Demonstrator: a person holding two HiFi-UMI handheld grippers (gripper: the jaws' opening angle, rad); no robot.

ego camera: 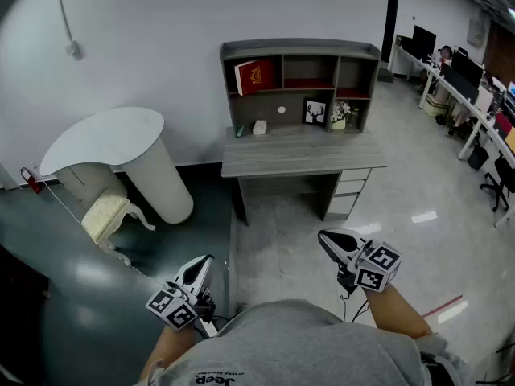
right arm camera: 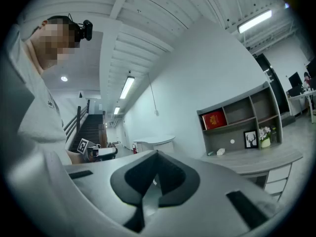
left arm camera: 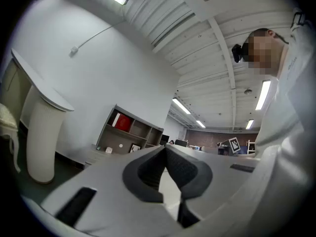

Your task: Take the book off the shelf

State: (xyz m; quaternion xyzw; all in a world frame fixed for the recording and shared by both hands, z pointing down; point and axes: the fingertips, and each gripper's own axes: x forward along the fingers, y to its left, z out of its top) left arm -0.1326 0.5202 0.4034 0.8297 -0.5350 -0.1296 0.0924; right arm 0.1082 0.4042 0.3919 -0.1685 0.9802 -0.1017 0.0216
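Both left gripper [ego camera: 206,261] and right gripper [ego camera: 325,238] fingers together; book [ego camera: 256,76] apparently leaning, title illegible.

Standing against the far wall: desk [ego camera: 302,153], with shelf [ego camera: 299,51] on its back edge. In the upper left compartment, book [ego camera: 256,76]; in the lower row, picture frame [ego camera: 315,112] and flowers [ego camera: 341,117] (frame to the left). Left of the desk, round-topped counter [ego camera: 105,137], chair [ego camera: 109,213] before it. Far right, workstations [ego camera: 459,79].
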